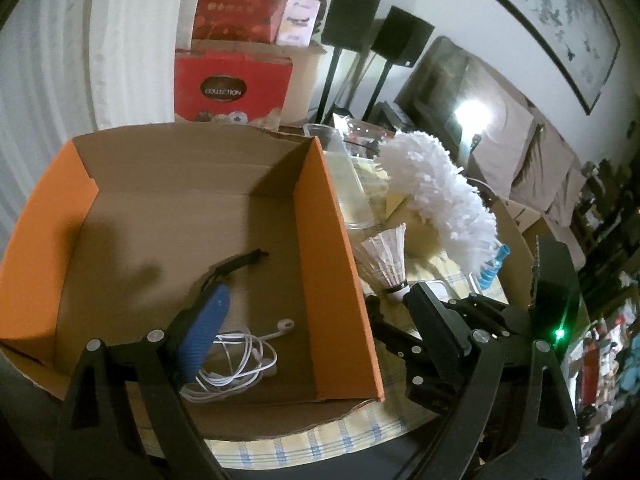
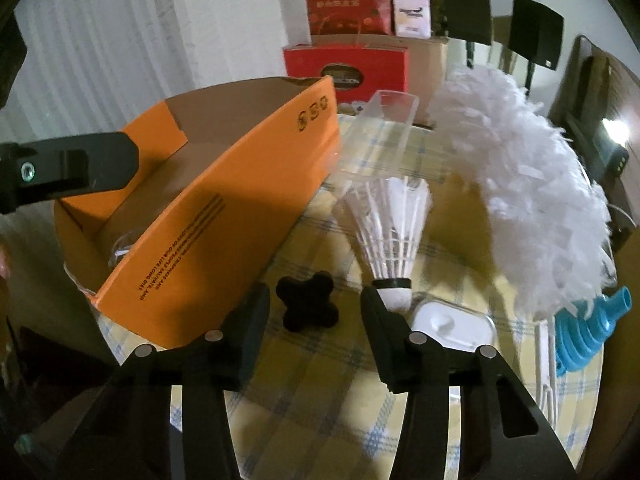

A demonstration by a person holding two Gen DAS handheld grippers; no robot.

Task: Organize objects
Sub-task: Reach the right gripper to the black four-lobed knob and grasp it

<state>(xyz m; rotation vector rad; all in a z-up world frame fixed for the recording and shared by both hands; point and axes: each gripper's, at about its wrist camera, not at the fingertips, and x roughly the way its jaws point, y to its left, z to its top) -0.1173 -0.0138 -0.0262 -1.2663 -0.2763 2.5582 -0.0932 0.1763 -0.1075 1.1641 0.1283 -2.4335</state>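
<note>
From your left wrist camera, you hold the left gripper (image 1: 304,344) wide open above the orange cardboard box (image 1: 340,240), one finger inside the box and the other outside its right wall, with nothing between them; a blue-handled tool with a black strap (image 1: 208,332) lies on the box floor right at the inner finger, though whether finger and tool touch cannot be told. White wired earphones (image 1: 240,364) already lie coiled beside it, so two items look stowed. Outside the box a shuttlecock (image 1: 388,256), a white fluffy duster (image 1: 440,196) and a clear plastic container (image 1: 344,176) wait on the checked yellow tablecloth (image 1: 304,444). From your right wrist camera, the right gripper (image 2: 316,320) is also spread open and empty, low over the cloth, with a small black cross-shaped knob (image 2: 306,308) lying between its fingers and the shuttlecock's cork touching or just beside the right-hand finger. A white lidded case (image 2: 456,326) and a blue collapsible funnel (image 2: 588,328) sit further right. By my judgement most of the sorting is left. Behind the table you see red gift boxes (image 2: 348,64), black speakers on stands (image 1: 352,12), white curtains and a framed picture
</note>
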